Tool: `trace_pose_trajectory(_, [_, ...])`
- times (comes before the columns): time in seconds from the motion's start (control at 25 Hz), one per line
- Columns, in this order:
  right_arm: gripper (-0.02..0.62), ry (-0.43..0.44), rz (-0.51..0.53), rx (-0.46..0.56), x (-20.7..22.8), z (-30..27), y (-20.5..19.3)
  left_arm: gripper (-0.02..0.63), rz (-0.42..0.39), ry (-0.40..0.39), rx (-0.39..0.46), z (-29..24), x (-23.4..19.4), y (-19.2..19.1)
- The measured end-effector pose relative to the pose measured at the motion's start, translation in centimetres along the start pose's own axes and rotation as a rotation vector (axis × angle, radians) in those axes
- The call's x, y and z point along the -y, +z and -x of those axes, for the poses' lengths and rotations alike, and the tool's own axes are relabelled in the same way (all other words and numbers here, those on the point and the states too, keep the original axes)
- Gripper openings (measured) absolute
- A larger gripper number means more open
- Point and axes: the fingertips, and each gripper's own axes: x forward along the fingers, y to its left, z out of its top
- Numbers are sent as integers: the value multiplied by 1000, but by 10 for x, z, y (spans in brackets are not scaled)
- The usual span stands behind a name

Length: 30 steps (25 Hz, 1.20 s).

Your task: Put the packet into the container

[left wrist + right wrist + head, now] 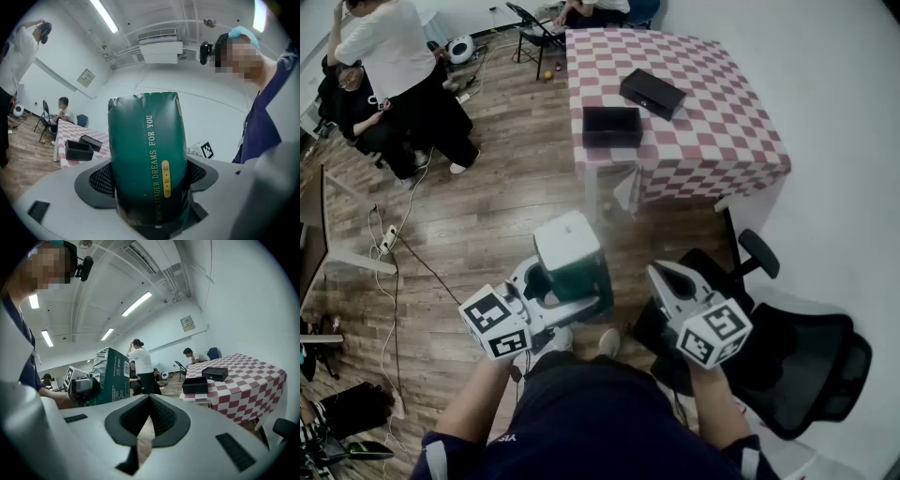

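A dark green packet (pixel 572 261) with a white top stands upright between the jaws of my left gripper (pixel 565 286), which is shut on it at waist height over the wooden floor. In the left gripper view the packet (pixel 147 159) fills the gap between the pads and shows gold lettering. My right gripper (pixel 671 281) hangs beside it to the right, its jaws together on nothing. The container, an open black box (pixel 611 126), sits on the near left corner of the checked table (pixel 722 141), well ahead of both grippers. Its black lid (pixel 652 93) lies behind it.
A black office chair (pixel 797 366) stands close on my right. Two people (pixel 394 66) are at the far left, one standing and one seated. Cables and a power strip (pixel 386 242) lie on the floor to the left. A folding chair (pixel 534 33) stands beyond the table.
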Motion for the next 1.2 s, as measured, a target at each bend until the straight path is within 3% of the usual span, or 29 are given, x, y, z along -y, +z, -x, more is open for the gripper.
trace_pose_trajectory(0.44, [17, 5, 0, -8, 7, -6, -5, 445, 6, 31, 1, 1, -2, -8])
trace_pose_trajectory(0.96, [17, 24, -23, 7, 26, 33, -20, 445, -6, 63, 2, -14, 31, -28])
trace_pose_trajectory(1.2, [17, 17, -42, 17, 39, 32, -21, 445, -15, 66, -4, -21, 26, -26])
